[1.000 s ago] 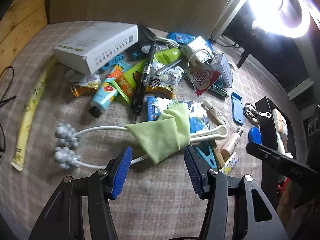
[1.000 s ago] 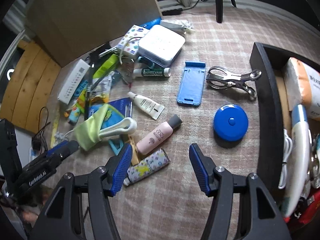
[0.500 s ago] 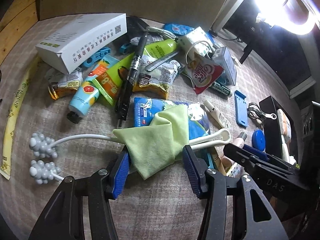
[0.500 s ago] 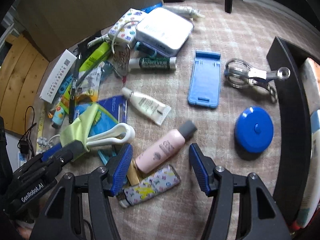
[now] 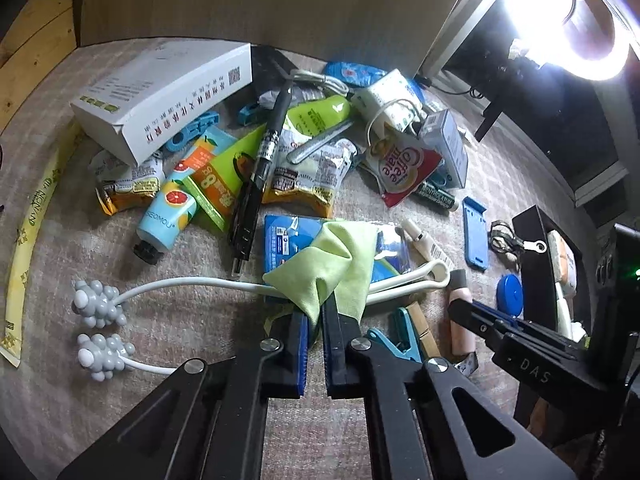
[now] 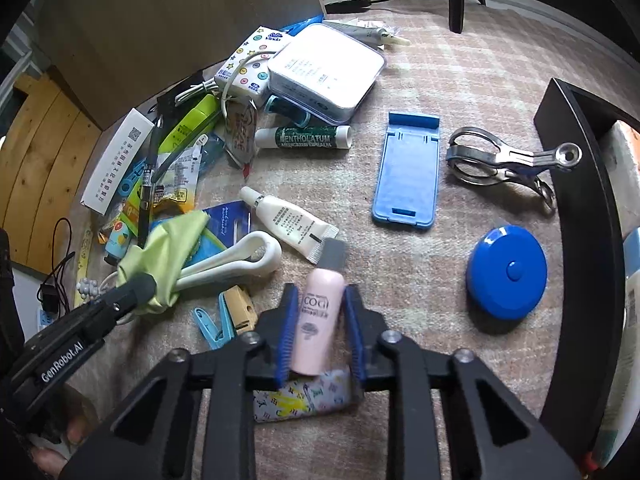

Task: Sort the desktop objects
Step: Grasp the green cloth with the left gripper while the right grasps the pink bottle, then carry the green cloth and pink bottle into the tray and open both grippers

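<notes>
Plaid cloth tabletop, wood board backdrop, ring light upper rt.

A green tube near the upper middle of the right wrist view is showing "MENTHOLATUM". The pink bottle at the lower middle is reading "COGI", though the last letter is uncertain. The spotted tissue pack at the upper left is carrying "Vinda". The black gripper arm at the lower left is bearing "GenRobot.AI".

In the left wrist view, a red and white sachet right of centre is showing "Coffee mate". The orange and green packet is displaying a large "8". The black gripper arm at the lower right is reading "DAS". The yellow strip along the left edge is carrying letters too small to read surely.
</notes>
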Demonstrator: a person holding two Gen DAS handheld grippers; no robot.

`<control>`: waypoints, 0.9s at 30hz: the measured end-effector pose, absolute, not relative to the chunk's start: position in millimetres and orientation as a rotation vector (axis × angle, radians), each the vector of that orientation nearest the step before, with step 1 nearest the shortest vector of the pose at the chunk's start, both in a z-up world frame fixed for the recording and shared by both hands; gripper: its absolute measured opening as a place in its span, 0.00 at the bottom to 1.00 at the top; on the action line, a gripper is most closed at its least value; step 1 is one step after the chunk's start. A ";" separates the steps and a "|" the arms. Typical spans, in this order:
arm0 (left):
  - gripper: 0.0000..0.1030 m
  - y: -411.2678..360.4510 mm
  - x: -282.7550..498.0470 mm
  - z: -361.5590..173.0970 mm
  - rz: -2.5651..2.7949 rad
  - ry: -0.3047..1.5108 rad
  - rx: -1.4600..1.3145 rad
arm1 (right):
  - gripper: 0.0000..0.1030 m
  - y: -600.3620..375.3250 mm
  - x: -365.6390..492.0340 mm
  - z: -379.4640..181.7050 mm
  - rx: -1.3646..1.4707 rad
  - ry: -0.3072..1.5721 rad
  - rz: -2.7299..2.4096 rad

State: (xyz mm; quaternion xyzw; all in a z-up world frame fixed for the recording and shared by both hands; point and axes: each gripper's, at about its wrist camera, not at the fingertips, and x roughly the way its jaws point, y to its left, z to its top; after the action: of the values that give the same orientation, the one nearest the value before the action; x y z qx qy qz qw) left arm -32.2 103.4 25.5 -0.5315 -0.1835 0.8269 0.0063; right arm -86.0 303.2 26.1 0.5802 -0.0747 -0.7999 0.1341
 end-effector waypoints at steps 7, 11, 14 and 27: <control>0.04 94.6 -29.5 45.8 2.616 -0.608 -1.604 | 0.19 309.5 -82.3 35.2 1.644 -0.241 -2.323; 0.04 98.1 -26.7 61.2 2.634 -0.598 -1.559 | 0.19 316.0 -74.3 44.6 1.611 -0.251 -2.337; 0.04 102.9 -25.4 71.9 2.641 -0.584 -1.525 | 0.19 318.5 -67.8 54.4 1.583 -0.258 -2.359; 0.04 177.3 -19.5 116.5 2.636 -0.361 -1.419 | 0.19 376.7 -44.5 104.9 1.460 -0.292 -2.485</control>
State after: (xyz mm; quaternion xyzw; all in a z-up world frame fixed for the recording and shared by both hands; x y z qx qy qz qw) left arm -19.5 177.3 116.5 -0.4697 -0.1195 0.8725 0.0629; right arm -44.5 376.7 104.9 0.5001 -0.0999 -0.8515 0.1222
